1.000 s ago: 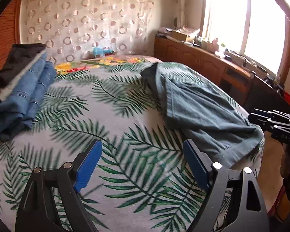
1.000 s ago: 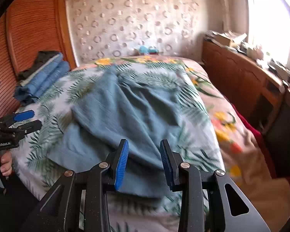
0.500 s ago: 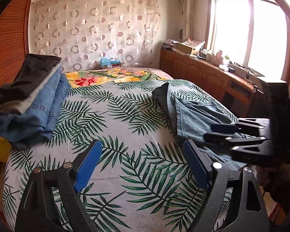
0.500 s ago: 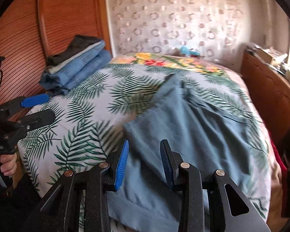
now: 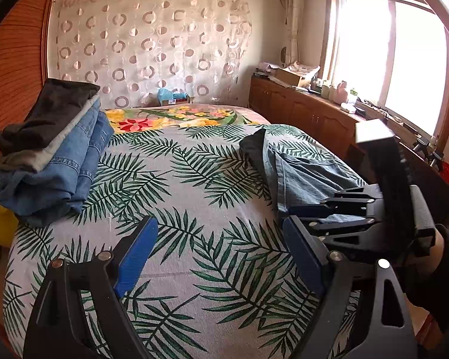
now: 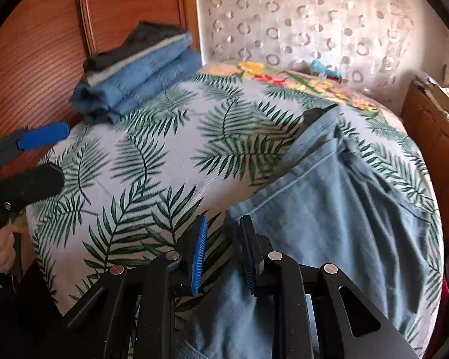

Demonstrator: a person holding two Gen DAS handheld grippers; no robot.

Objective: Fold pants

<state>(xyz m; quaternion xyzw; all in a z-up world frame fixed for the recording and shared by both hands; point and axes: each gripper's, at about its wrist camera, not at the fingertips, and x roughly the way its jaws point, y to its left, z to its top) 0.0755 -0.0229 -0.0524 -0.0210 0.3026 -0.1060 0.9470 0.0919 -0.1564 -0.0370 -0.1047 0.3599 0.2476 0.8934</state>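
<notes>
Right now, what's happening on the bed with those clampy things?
A person is folding pants. The right gripper has its jaws closing at the edge of the gray-blue pants spread on the leaf-print bed. The left gripper hovers open over bare bedspread. A stack of folded clothes sits near the headboard.

Each camera sits on its own gripper and looks forward and downward along the two fingers. The left wrist view looks from the foot of the bed (image 5: 194,239) toward the curtain (image 5: 149,45), with the window (image 5: 389,53) at its right, and it sees the right gripper (image 5: 293,214) close by. The right wrist view is nearer to the pants (image 6: 344,224) and turned more toward the wooden wall (image 6: 45,45). Both views share the bed, the pants and the pile of folded clothes (image 5: 51,149).
</notes>
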